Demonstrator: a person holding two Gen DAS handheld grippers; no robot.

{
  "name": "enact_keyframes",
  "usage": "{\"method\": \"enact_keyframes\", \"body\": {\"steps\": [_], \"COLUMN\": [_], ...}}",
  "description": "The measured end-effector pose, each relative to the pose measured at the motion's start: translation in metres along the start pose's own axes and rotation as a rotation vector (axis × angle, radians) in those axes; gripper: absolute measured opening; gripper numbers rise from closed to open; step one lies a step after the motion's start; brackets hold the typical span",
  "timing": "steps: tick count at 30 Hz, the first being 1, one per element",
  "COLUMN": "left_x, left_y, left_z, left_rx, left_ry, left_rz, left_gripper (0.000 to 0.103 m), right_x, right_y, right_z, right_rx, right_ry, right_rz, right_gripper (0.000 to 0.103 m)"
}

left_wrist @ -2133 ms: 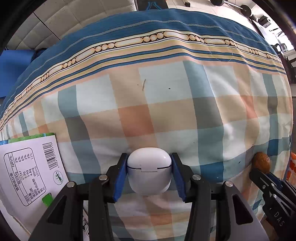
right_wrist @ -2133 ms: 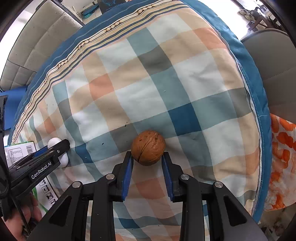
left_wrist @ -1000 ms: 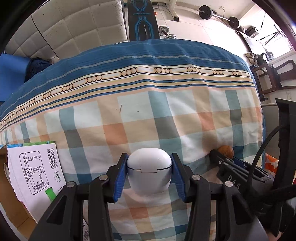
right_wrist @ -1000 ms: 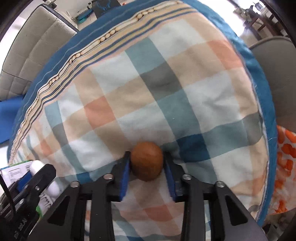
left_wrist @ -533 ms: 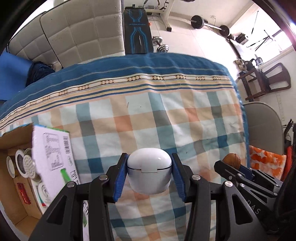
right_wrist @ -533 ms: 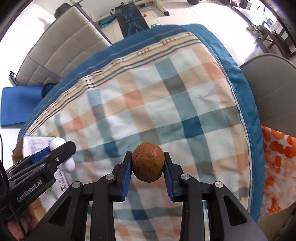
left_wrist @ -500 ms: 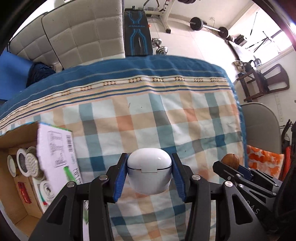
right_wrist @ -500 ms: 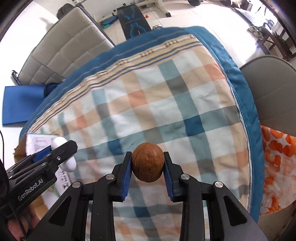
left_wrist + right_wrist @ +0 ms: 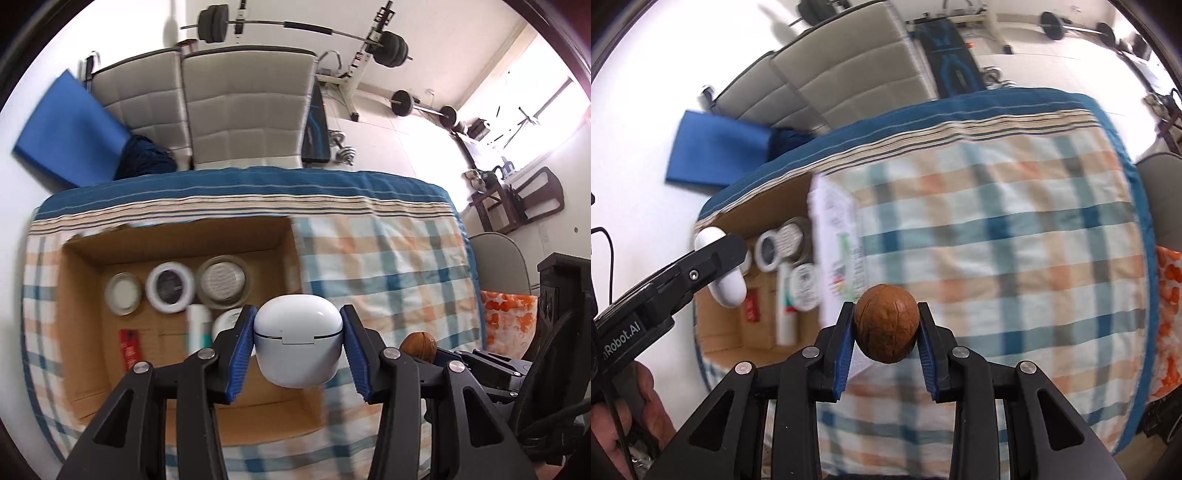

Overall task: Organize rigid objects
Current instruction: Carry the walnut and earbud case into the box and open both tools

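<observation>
While the left gripper (image 9: 298, 347) points steeply down over the table, its blue pads (image 9: 242, 350) press both sides of a white earbud case (image 9: 297, 341), which hangs in the air above the near right part of an open cardboard box (image 9: 177, 236). Inside the box lie three round lids (image 9: 170, 283) in a row, with a white tube (image 9: 198, 328) and a small red packet (image 9: 130, 349) nearer the camera; another round white thing shows partly behind the left pad. The box sits on a checked cloth (image 9: 388, 266) with a blue striped border. Just right of the case, a brown walnut (image 9: 418, 345) shows at the tip of the right gripper (image 9: 436, 354), whose black frame fills the lower right corner. Beyond the table stand a grey padded sofa (image 9: 236, 110), a blue mat (image 9: 70, 129) and a barbell rack (image 9: 354, 59).

From the right wrist, the right gripper (image 9: 886, 328) is clamped tight on the walnut (image 9: 886, 326), blue pads (image 9: 845, 343) against both its sides, held clear above the cloth (image 9: 1015, 240) just right of the box (image 9: 724, 339). The box's printed white flap (image 9: 834, 229) stands up between the walnut and the box's contents. At left, the left gripper (image 9: 716, 258) reaches in over the box with the earbud case (image 9: 727, 291) between its fingers, and a hand (image 9: 635, 424) grips its handle at the lower left corner. This view is blurred, so the small things in the box are hard to tell apart.
</observation>
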State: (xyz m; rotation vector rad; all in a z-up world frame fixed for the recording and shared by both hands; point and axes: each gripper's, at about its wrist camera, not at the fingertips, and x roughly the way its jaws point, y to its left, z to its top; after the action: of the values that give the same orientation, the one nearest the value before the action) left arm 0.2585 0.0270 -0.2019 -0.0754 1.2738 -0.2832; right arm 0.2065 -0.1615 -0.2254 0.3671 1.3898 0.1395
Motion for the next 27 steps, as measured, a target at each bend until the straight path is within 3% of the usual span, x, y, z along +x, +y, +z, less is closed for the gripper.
{"method": "enact_keyframes", "body": {"steps": [4, 10, 16, 27], "left_x": [-0.008, 0.023, 0.082, 0.149], "left_y": [0.052, 0.127, 0.166, 0.178], "left_z": [-0.021, -0.051, -0.076, -0.096], "left_rx": [-0.028, -0.127, -0.163, -0.151], "left_ry": [0.006, 0.086, 0.225, 0.379], "left_rz": [0.058, 0.087, 0.067, 0.065], "left_gripper": [0.043, 0.043, 0.043, 0.043], "right_x": [0.022, 0.084, 0.145, 0.206], "right_y": [0.069, 0.136, 0.159, 0.157], "right_z": [-0.023, -0.046, -0.056, -0.059], "right_rx": [-0.057, -0.106, -0.12, -0.101], "right_ry": [0.054, 0.133, 0.201, 0.279], "right_rz": [0.048, -0.006, -0.108, -0.231], "right_gripper": [0.034, 0.034, 0.034, 0.034]}}
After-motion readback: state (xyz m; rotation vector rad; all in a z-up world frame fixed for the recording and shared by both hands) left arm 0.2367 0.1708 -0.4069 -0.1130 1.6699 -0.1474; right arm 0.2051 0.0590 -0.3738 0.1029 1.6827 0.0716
